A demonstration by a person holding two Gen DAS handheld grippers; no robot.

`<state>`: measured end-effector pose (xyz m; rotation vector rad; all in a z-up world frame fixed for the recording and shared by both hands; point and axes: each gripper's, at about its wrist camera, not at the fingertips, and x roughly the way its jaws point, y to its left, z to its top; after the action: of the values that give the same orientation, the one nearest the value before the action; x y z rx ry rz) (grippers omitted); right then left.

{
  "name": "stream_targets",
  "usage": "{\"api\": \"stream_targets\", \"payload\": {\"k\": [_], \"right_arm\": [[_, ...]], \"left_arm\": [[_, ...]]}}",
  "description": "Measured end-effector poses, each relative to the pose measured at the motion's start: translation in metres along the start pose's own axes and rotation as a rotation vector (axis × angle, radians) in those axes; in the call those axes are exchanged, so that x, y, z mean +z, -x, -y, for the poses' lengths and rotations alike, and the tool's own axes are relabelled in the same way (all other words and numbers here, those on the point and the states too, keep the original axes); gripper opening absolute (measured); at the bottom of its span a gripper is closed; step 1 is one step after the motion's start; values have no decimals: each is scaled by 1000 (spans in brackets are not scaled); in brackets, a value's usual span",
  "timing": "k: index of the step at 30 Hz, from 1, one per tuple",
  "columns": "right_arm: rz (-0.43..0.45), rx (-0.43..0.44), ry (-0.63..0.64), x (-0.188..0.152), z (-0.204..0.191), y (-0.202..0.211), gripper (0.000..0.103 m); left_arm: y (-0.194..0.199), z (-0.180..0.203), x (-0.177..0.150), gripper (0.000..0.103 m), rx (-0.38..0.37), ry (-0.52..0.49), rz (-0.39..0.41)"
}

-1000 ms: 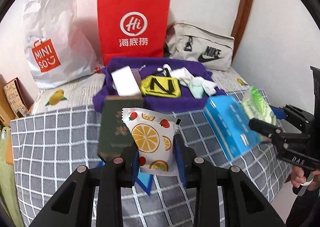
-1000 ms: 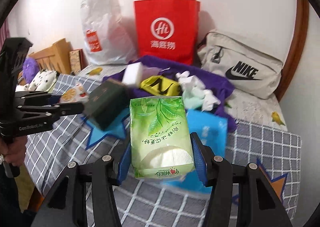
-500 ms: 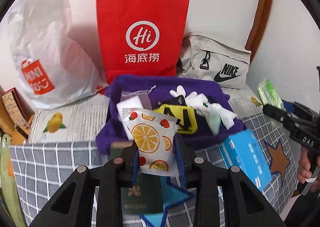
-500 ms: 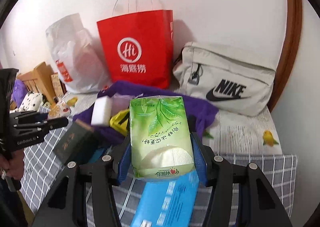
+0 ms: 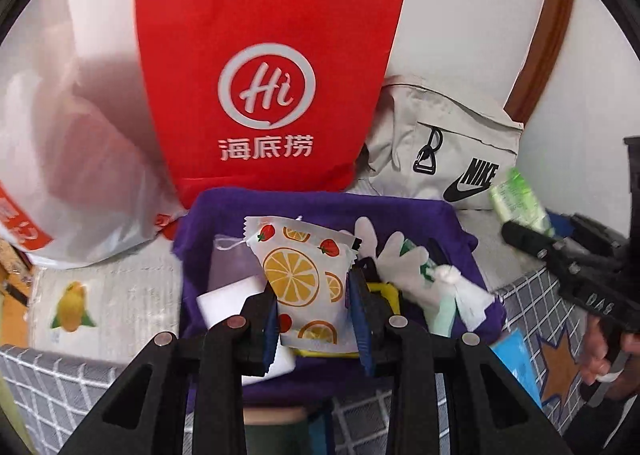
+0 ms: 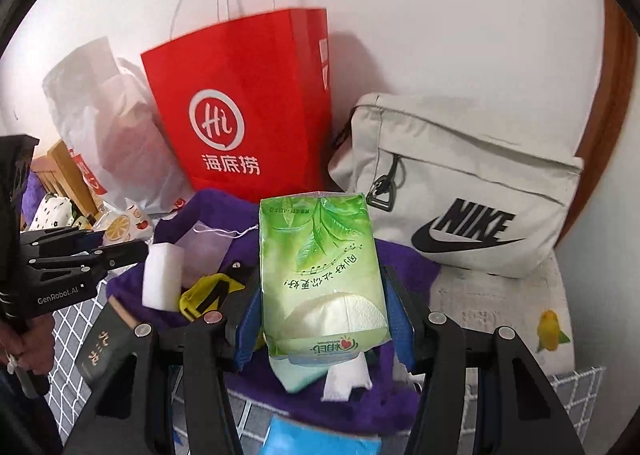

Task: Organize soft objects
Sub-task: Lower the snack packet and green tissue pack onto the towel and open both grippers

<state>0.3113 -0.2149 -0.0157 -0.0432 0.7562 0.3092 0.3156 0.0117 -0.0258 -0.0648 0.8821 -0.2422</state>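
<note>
My left gripper is shut on a white wipes pack printed with oranges and strawberries, held above a purple cloth. My right gripper is shut on a green tissue pack, also held over the purple cloth. On the cloth lie a white sponge block, a yellow pouch and white and mint gloves. The right gripper with its green pack shows at the right of the left wrist view.
A red paper bag stands behind the cloth against the wall. A grey Nike bag lies to its right and a white plastic bag to its left. A dark green box and a blue pack lie on the checked blanket.
Both grippers have moved forward and up, towards the red bag and the Nike bag, each still holding its pack. The purple cloth now lies right under them.
</note>
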Motion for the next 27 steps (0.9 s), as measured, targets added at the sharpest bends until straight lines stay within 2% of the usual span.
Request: {"api": "stream_targets", "payload": {"k": [9, 13, 20, 27], "right_arm": [[-151, 47, -5, -14, 8, -64, 55], [-204, 109, -5, -20, 3, -78, 55], [-261, 118, 20, -29, -4, -97, 55], [-274, 102, 80, -32, -12, -99, 56]], "left_arm": [[-36, -7, -5, 30, -8, 10, -59], [-45, -9, -8, 30, -19, 13, -79], [-59, 0, -12, 30, -49, -1, -113], [-78, -1, -18, 31, -39, 27, -181]]}}
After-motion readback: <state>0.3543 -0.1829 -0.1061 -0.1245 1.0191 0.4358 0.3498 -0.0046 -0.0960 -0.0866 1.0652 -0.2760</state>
